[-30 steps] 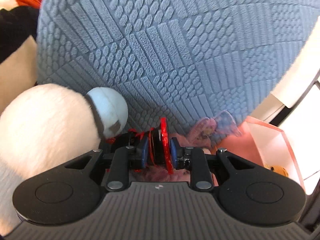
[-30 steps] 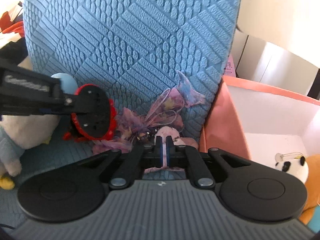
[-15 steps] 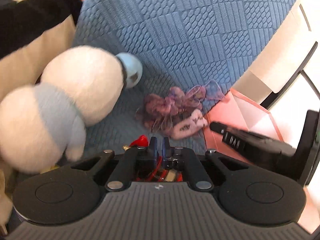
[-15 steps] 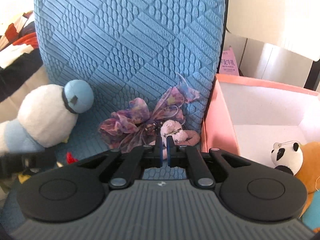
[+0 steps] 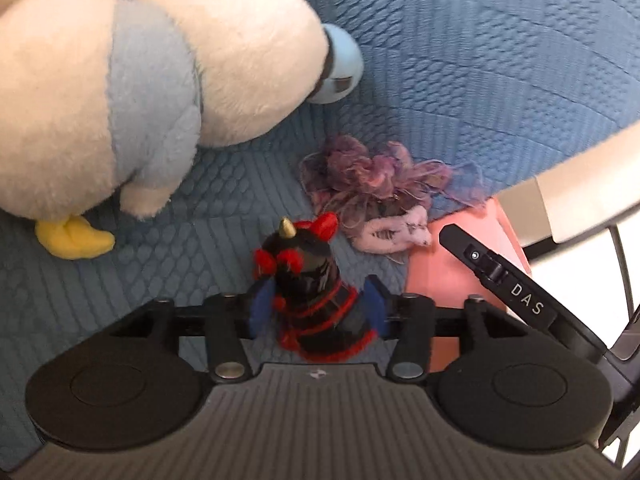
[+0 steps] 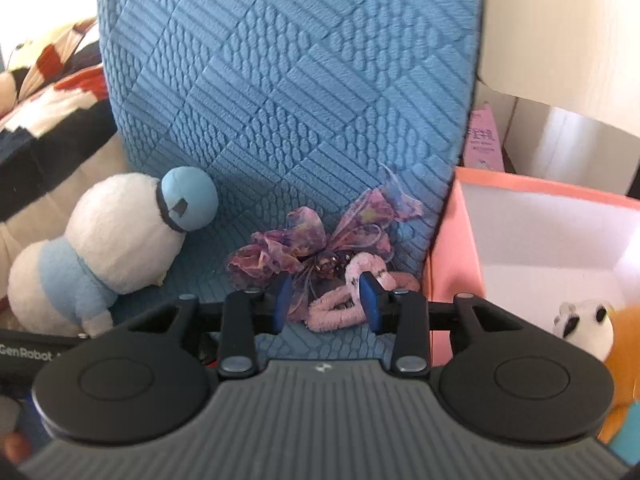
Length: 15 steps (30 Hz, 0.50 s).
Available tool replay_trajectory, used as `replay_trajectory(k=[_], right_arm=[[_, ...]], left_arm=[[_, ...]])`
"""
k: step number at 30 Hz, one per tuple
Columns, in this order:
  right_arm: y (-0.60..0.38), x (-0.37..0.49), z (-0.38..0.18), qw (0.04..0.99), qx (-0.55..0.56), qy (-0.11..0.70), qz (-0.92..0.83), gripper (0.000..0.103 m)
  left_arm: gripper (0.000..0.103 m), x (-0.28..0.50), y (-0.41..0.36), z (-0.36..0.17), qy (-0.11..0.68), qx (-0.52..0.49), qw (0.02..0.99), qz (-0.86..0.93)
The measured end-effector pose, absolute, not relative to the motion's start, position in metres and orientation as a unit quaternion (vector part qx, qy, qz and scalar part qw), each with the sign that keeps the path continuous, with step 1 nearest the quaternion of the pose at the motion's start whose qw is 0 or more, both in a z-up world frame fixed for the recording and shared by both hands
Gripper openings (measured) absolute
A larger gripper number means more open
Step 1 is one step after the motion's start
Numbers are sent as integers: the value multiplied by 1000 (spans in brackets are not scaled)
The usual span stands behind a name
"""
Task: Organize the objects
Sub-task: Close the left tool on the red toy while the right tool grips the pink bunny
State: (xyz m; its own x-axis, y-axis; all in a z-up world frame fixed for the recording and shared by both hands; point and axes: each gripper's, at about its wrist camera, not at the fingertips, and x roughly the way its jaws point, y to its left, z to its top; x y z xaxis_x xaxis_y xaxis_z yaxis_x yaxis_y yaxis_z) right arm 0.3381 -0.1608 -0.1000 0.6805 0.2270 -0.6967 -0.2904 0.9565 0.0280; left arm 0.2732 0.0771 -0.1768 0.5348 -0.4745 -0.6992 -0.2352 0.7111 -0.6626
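Left wrist view: the left claw [image 5: 316, 312] hangs spread around a black-and-red horned toy [image 5: 316, 284] on the blue cushion [image 5: 460, 60], apparently not pinching it, while the right claw [image 6: 325, 300] gapes around the pink hair tie [image 6: 348, 300], ready to lift it toward the pink box [image 6: 452, 248] at 3 o'clock.

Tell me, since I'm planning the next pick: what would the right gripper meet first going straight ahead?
Probably the pink fuzzy hair clip, lying between the open right gripper fingers, with the purple bow just behind; depth is uncertain.
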Motion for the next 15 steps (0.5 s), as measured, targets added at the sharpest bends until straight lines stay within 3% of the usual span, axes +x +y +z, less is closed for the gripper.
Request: replay_trajectory(k=[5,15], right_arm=[[-147,361,-114,910,-88,382,135,40],[-134,390,-138,896,-145,401,121,40]], left_arm=[[64,283,73,-185,477,-381,790,-64],[65,302,64,-198,490,-367,790,-41]])
